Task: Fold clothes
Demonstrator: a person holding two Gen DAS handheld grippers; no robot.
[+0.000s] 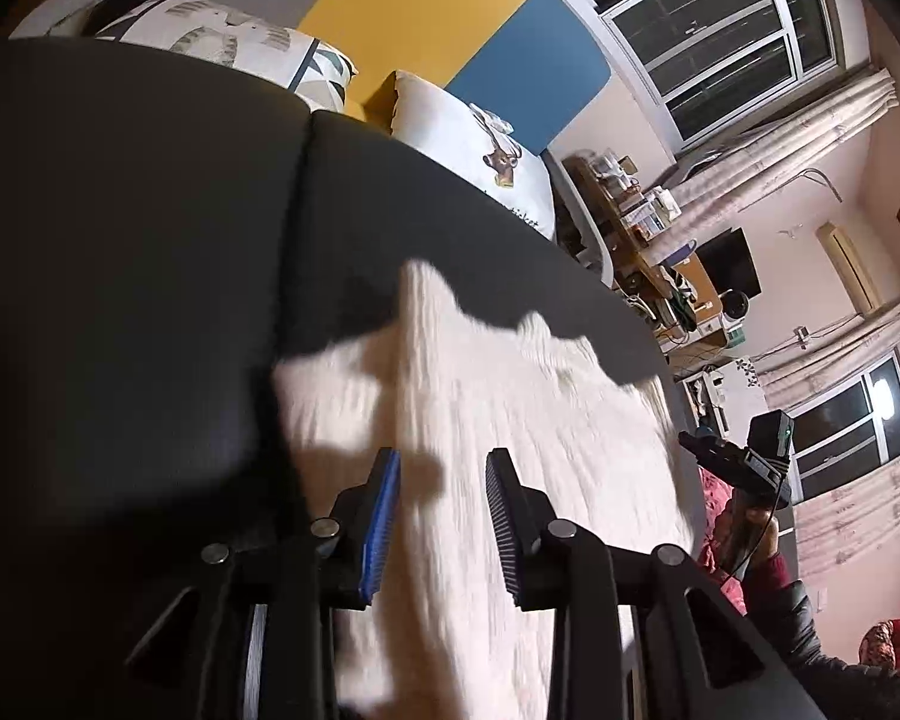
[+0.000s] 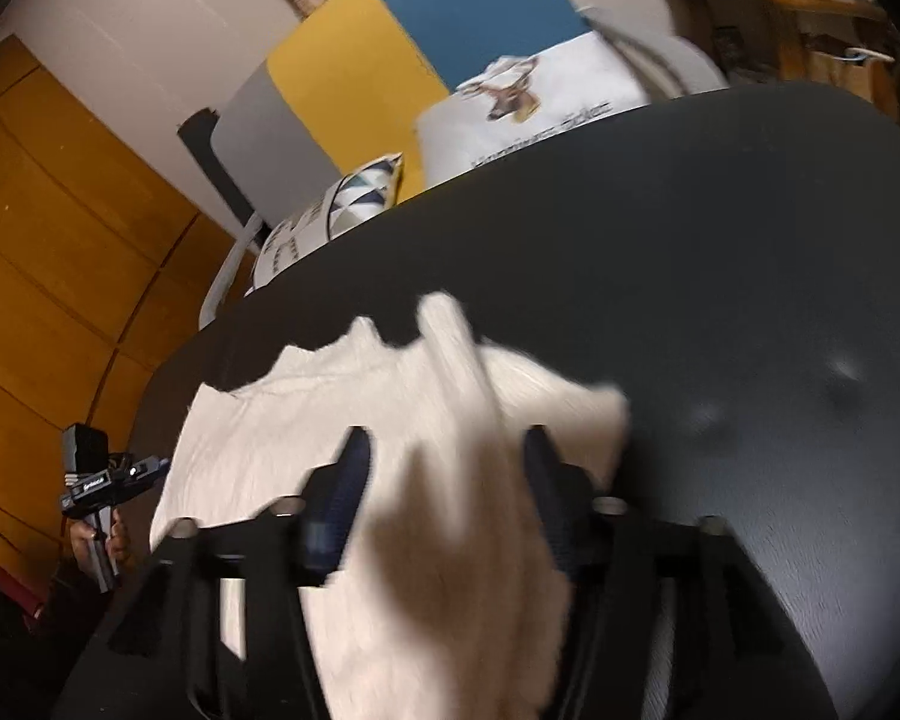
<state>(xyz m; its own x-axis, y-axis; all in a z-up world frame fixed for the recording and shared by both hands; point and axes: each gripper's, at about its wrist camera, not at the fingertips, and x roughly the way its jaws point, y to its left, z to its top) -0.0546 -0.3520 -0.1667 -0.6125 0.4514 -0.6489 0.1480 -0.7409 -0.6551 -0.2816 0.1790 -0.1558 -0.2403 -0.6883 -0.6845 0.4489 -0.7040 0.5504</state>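
Jaws of both grippers stand spread apart, grasping nothing. The left gripper (image 1: 444, 504) and right gripper (image 2: 444, 498) each hover above a cream knitted garment (image 1: 498, 420) lying rumpled on a dark surface (image 1: 120, 240). Only the right wrist view shows a fold of cloth raised between the jaws, blurred. Pillows (image 1: 474, 144) lie beyond the far edge.

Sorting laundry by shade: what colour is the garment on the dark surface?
Cream-white garment, clearest in the left wrist view.

Cream ribbed knit cloth garment (image 1: 480, 420), smooth matt black leather-like surface (image 1: 120, 240), printed fabric cushions (image 1: 480, 144)
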